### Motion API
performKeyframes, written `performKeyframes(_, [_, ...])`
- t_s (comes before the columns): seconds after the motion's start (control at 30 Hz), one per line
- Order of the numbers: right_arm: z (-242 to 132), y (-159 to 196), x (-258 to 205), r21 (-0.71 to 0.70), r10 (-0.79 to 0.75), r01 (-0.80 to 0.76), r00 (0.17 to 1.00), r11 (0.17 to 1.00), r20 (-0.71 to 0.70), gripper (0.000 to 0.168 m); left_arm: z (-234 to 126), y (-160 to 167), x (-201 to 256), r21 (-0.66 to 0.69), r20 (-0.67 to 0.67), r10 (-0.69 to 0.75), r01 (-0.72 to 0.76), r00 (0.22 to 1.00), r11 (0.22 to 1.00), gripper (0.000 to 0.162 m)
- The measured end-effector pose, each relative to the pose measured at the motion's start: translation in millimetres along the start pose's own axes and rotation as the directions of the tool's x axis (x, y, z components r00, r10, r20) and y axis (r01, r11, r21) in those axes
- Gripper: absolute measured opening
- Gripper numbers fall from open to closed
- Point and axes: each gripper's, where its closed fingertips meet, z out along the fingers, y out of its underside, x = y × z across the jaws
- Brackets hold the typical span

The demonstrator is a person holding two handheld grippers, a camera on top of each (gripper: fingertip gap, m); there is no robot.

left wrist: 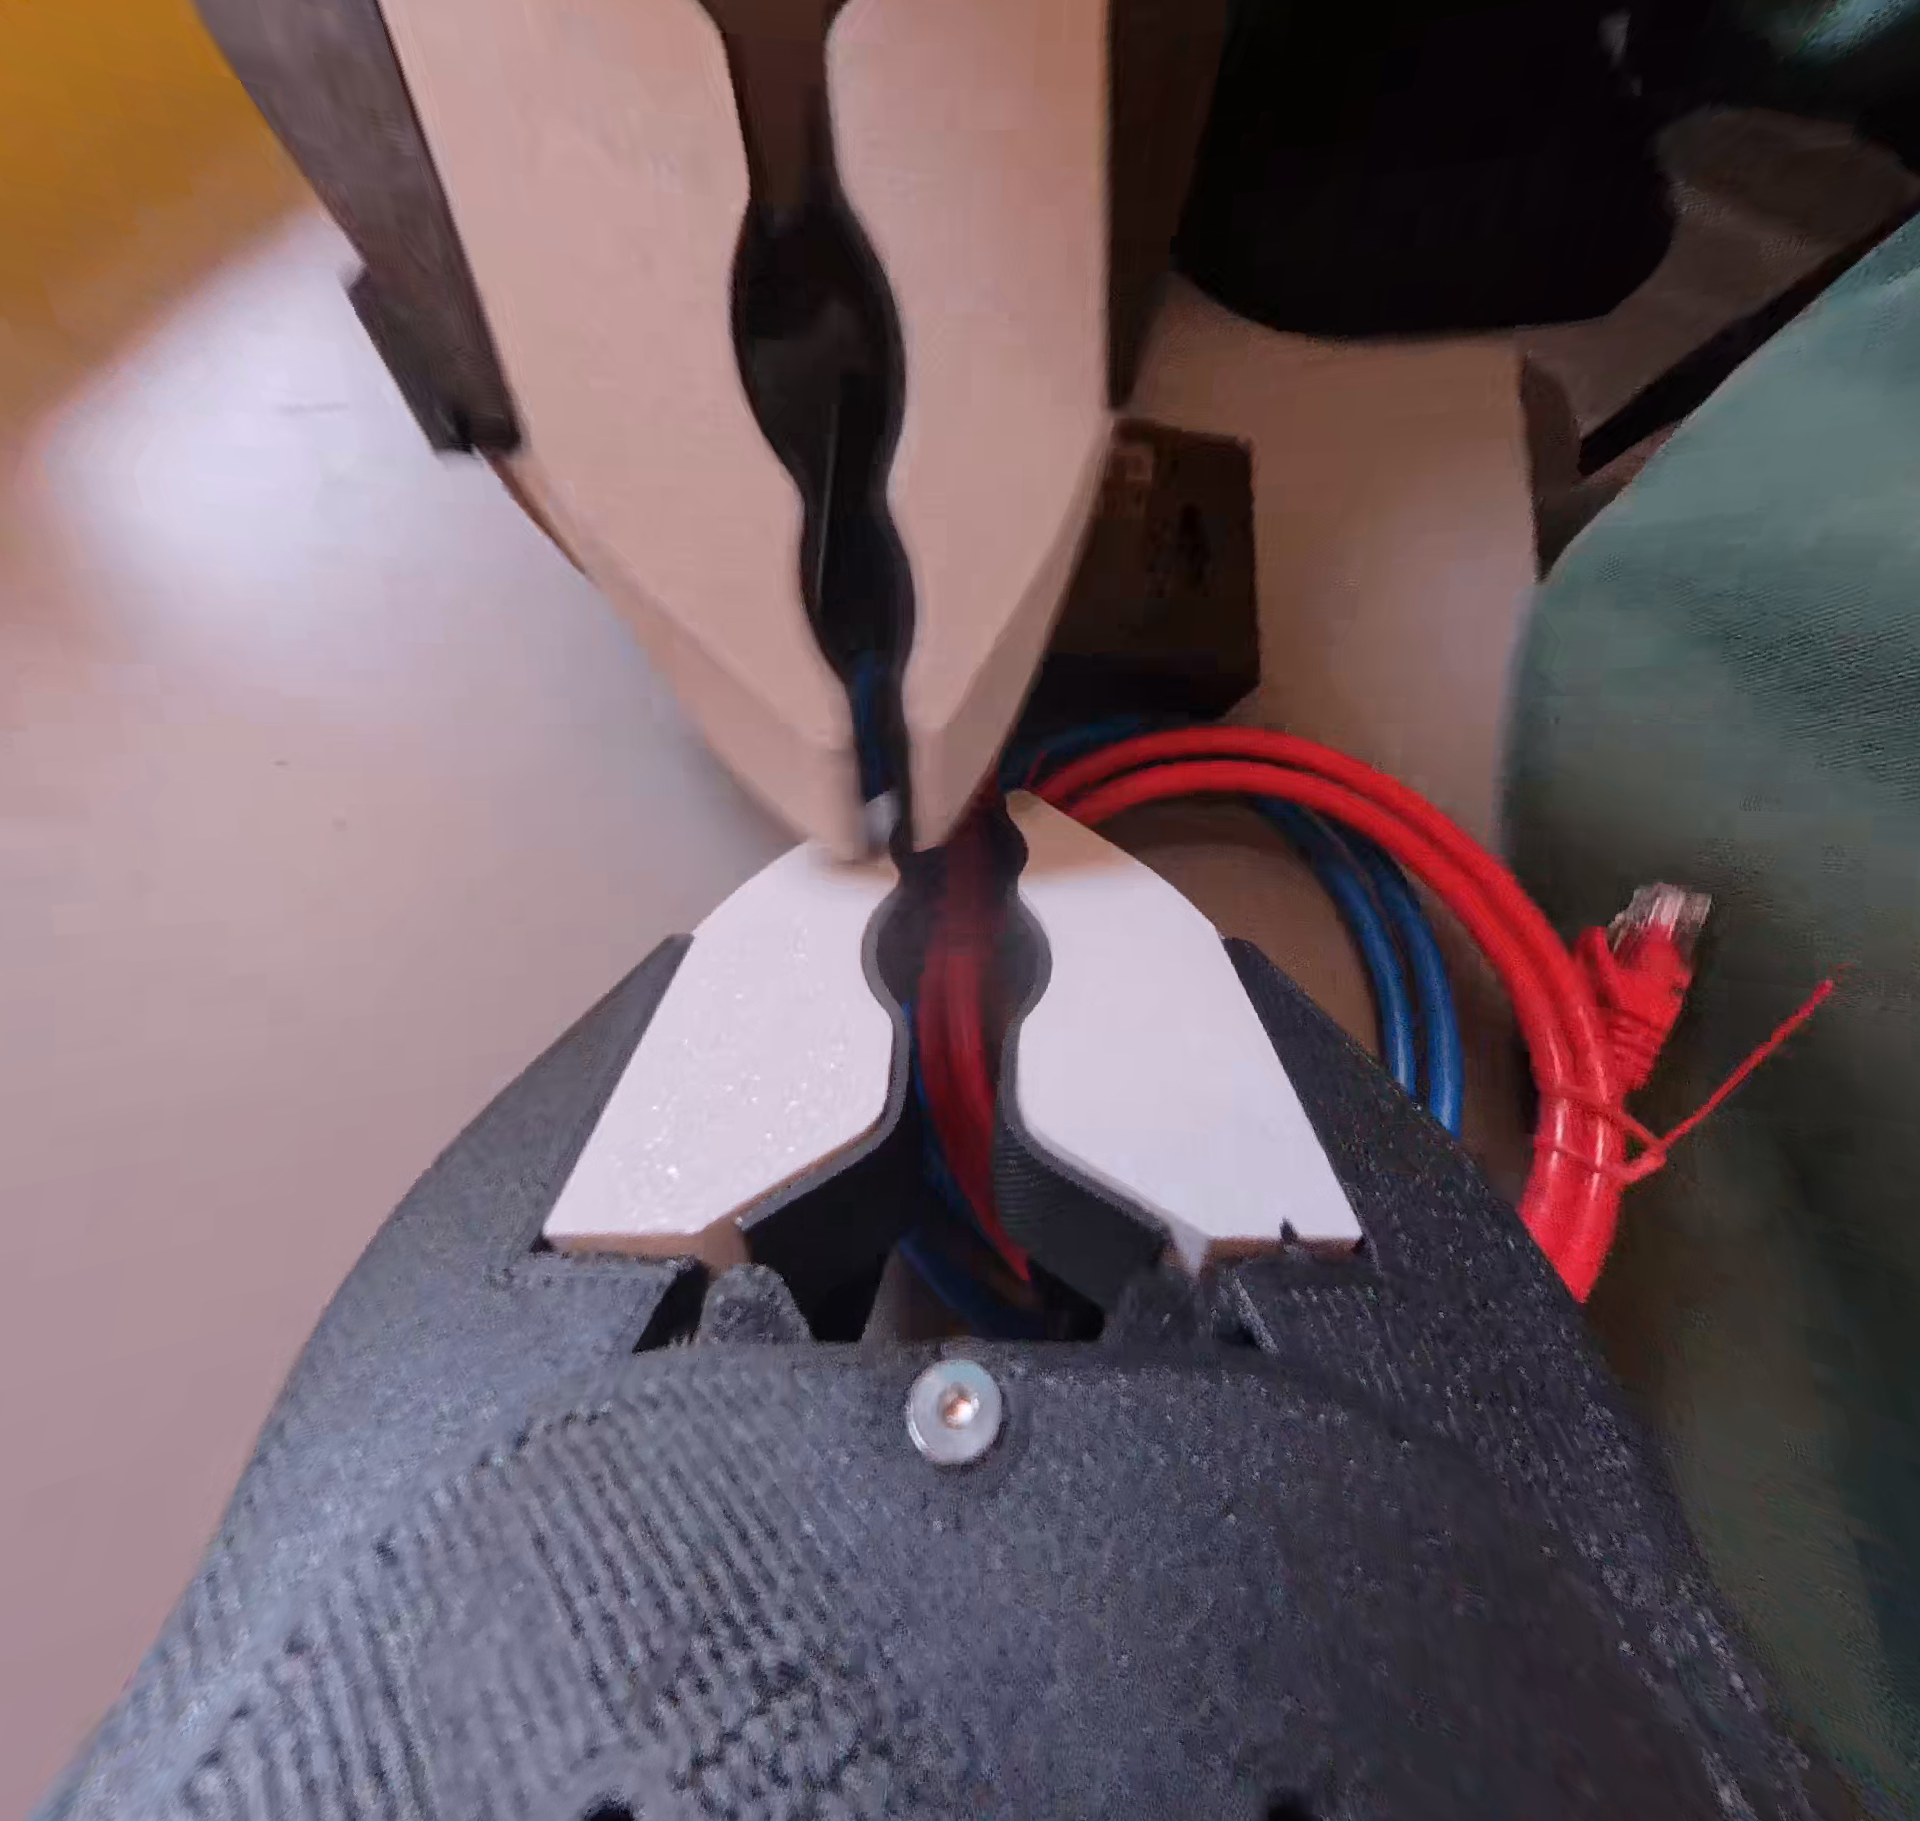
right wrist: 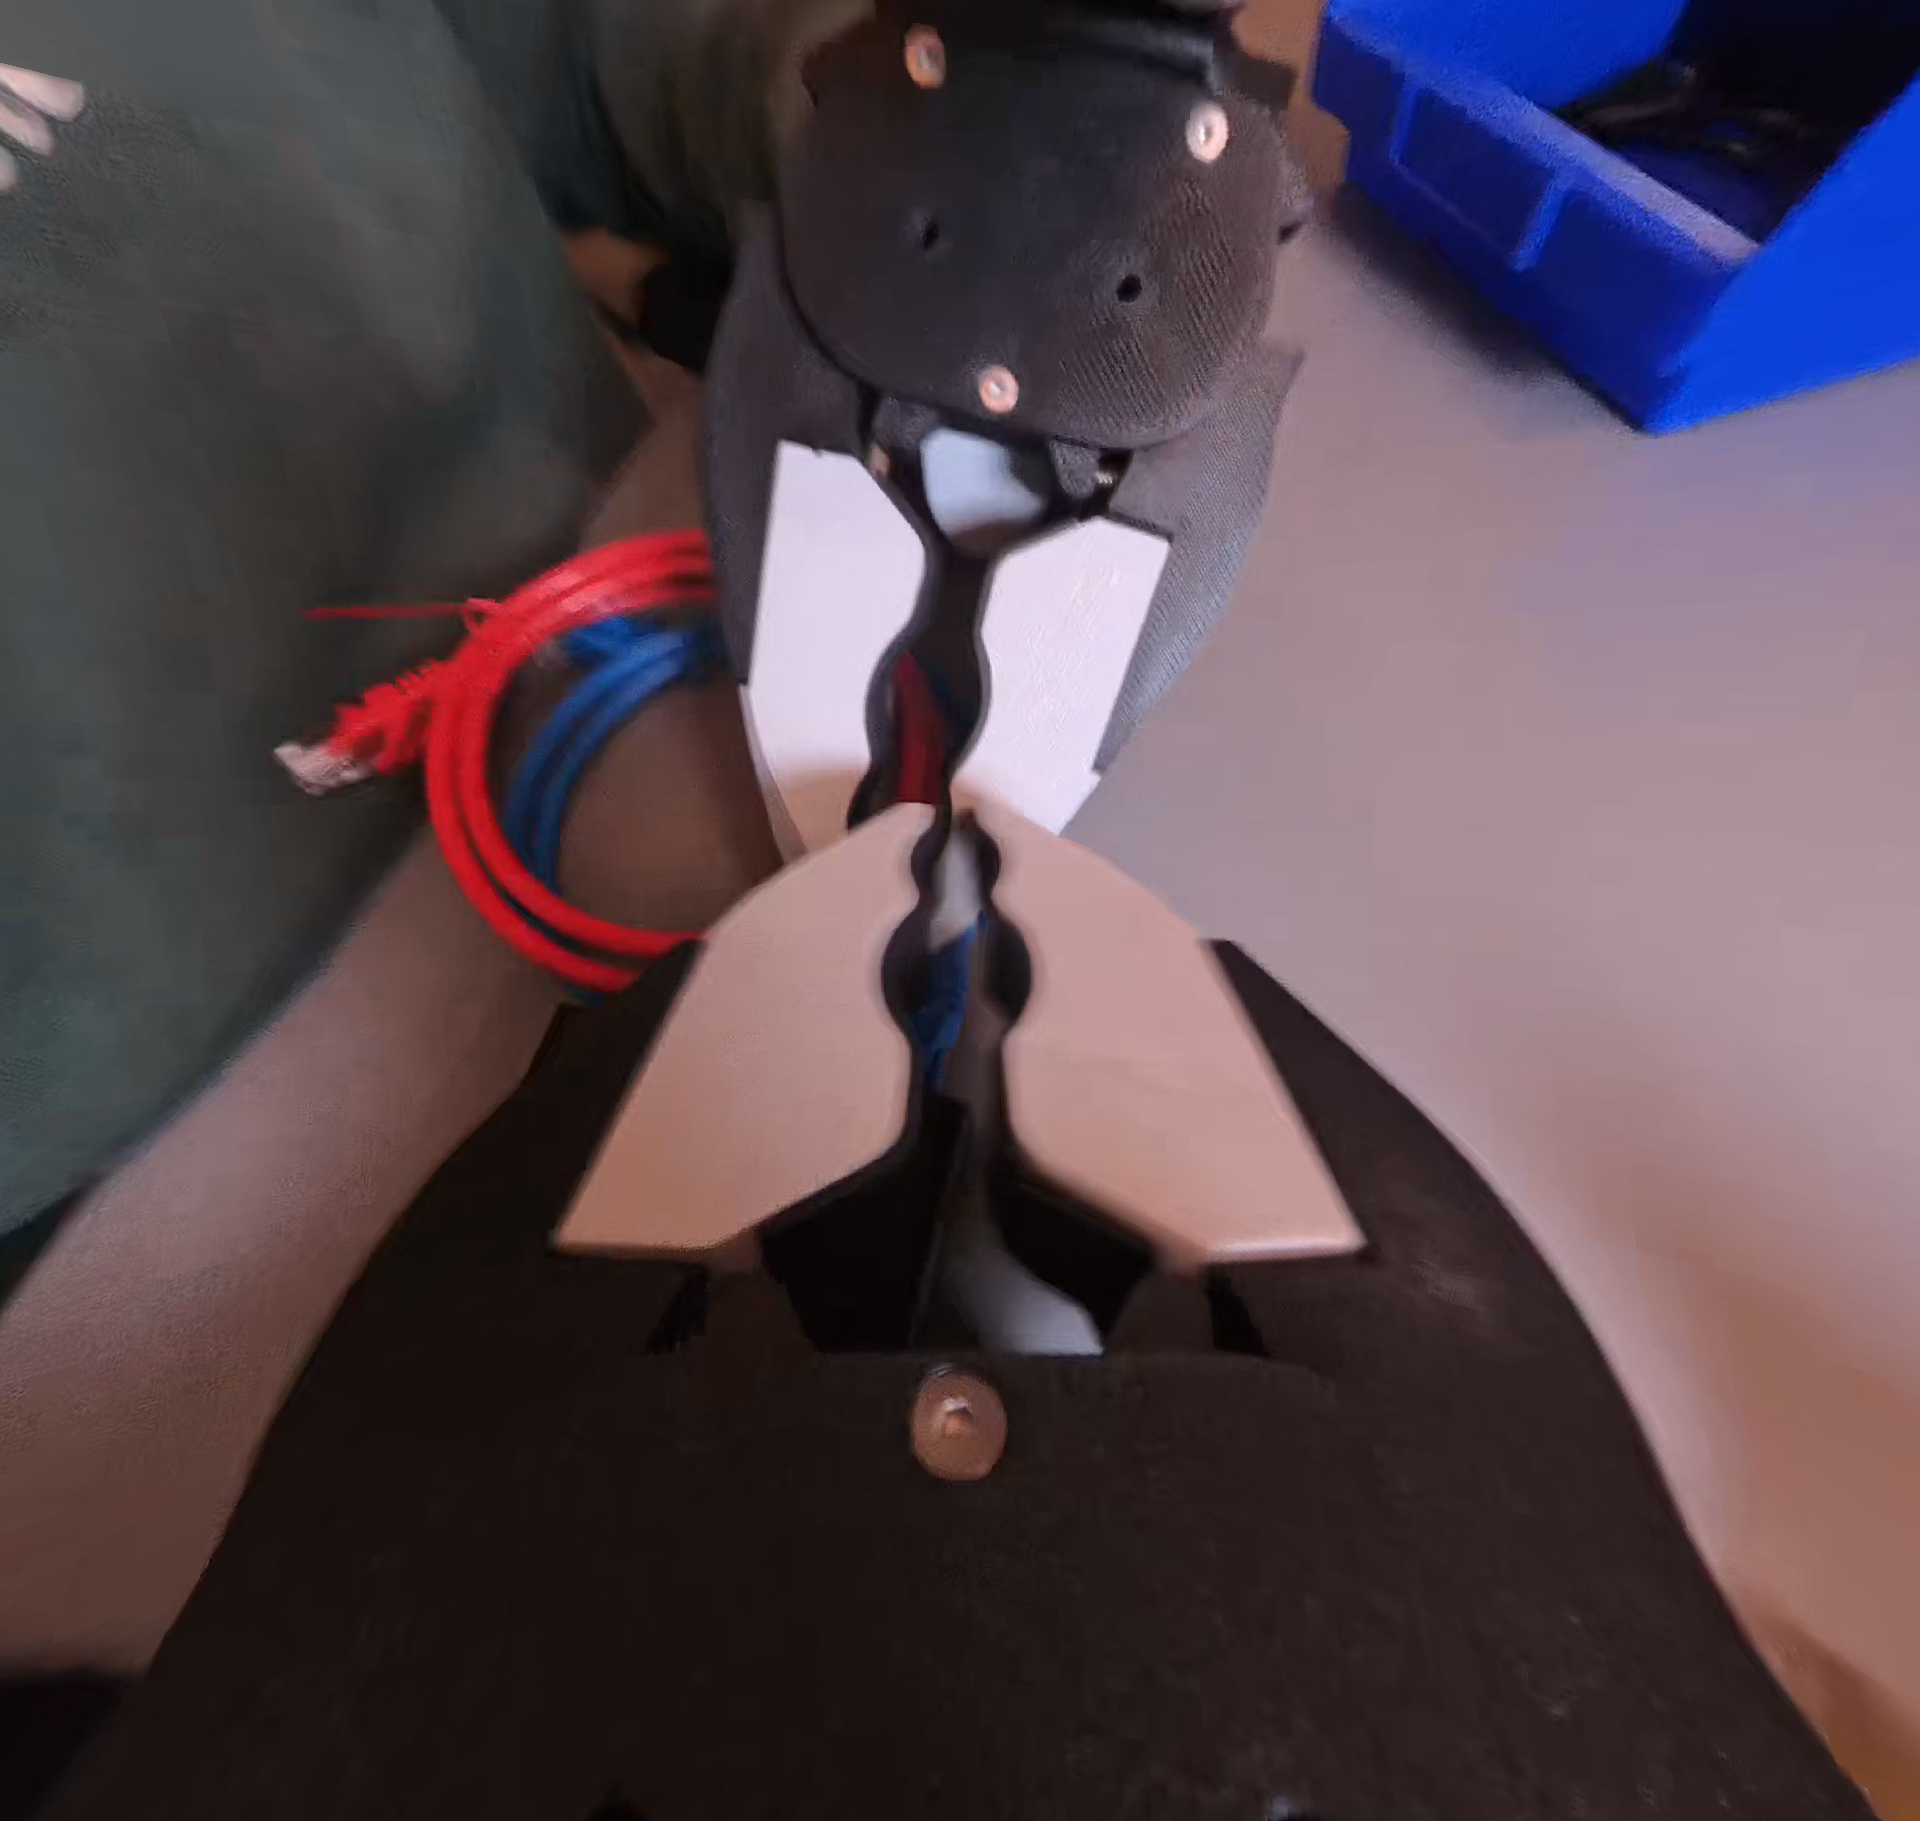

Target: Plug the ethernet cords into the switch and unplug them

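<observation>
Pale smooth tabletop (right wrist: 1507, 732), open at right up to a blue plastic bin (right wrist: 1621, 161). Left gripper (left wrist: 961, 862), matte ribbed body with white scalloped fingers, clamps the coiled red ethernet cord (left wrist: 1351, 784); right gripper (right wrist: 961, 821) pinches the blue ethernet cord (right wrist: 940, 1002), tips nearly touching.

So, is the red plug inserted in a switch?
No, the red plug hangs free beside the coiled cords, with no switch around it.
</observation>
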Motion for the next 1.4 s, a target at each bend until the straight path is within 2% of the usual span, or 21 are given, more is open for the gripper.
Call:
performKeyframes(0.03, [-1.3,9.1,7.3,-0.130,-0.023,0.014,0.997,0.991,-0.073,0.055,-6.2,1.5,-11.5,-0.003,0.051,0.007,-0.007,0.999,1.000,0.012])
performKeyframes(0.07, [-6.3,12.8,11.2,-0.198,-0.036,0.012,0.993,0.980,-0.114,0.068,-14.7,1.8,-21.3,0.015,0.086,-0.007,0.006,0.996,1.000,0.012])
performKeyframes(0.23, [-36.6,-8.3,14.8,-0.084,-0.047,0.030,0.978,0.996,-0.204,0.074,-30.4,5.4,-28.1,0.047,0.109,-0.003,-0.002,0.994,0.999,0.012])
performKeyframes(0.4, [-59.9,14.5,15.7,-0.051,0.086,-0.104,0.958,0.993,-0.274,0.078,-41.2,4.1,-35.6,0.090,0.152,0.021,-0.035,0.988,0.995,0.011])
performKeyframes(0.47, [-69.2,15.4,17.9,-0.025,-0.005,-0.004,0.930,1.000,-0.366,0.078,-45.8,-0.6,-32.3,0.128,0.110,0.019,-0.033,0.994,0.991,0.011])
performKeyframes(0.53, [-76.0,11.6,15.6,-0.114,-0.221,0.190,0.855,0.975,-0.470,0.078,-52.3,-4.6,-29.9,0.184,0.022,-0.019,0.015,1.000,0.983,0.011])
performKeyframes(0.6, [-72.0,8.7,6.6,-0.301,-0.466,0.360,0.746,0.883,-0.476,0.078,-59.8,-8.8,-28.6,0.233,-0.083,-0.064,0.082,0.995,0.969,0.011])
performKeyframes(0.67, [-66.6,-2.2,0.4,-0.468,-0.706,0.529,0.559,0.708,-0.435,0.079,-63.8,-11.9,-22.1,0.247,-0.193,-0.089,0.136,0.977,0.960,0.011])
performKeyframes(0.73, [-55.5,-13.6,-8.1,-0.520,-0.817,0.630,0.448,0.577,-0.363,0.075,-62.3,-16.6,-12.9,0.248,-0.272,-0.097,0.167,0.957,0.954,0.011])
performKeyframes(0.8, [-47.8,-15.6,-7.2,-0.568,-0.876,0.667,0.382,0.481,-0.294,0.061,-59.7,-22.4,-1.4,0.250,-0.333,-0.091,0.181,0.938,0.951,0.010])
performKeyframes(0.87, [-42.1,-14.6,-8.1,-0.567,-0.900,0.699,0.355,0.436,-0.255,0.031,-58.0,-26.1,7.5,0.253,-0.368,-0.092,0.195,0.925,0.948,0.011])
performKeyframes(0.93, [-35.3,-10.3,-12.8,-0.541,-0.890,0.709,0.393,0.454,-0.232,0.030,-54.3,-21.9,14.1,0.235,-0.380,-0.097,0.197,0.920,0.952,0.010])
performKeyframes(1.1, [-30.9,-13.5,-16.0,-0.394,-0.769,0.660,0.542,0.639,-0.339,0.030,-58.4,-23.3,18.3,0.257,-0.428,-0.129,0.257,0.895,0.931,0.010])
performKeyframes(1.27, [-26.7,-8.0,-16.3,-0.333,-0.708,0.625,0.606,0.706,-0.363,0.030,-50.8,-20.5,13.0,0.246,-0.441,-0.180,0.311,0.879,0.918,0.010])
performKeyframes(1.4, [-21.3,-4.1,-19.1,-0.306,-0.698,0.628,0.632,0.716,-0.336,0.029,-44.1,-17.0,11.5,0.230,-0.422,-0.185,0.302,0.887,0.925,0.009])
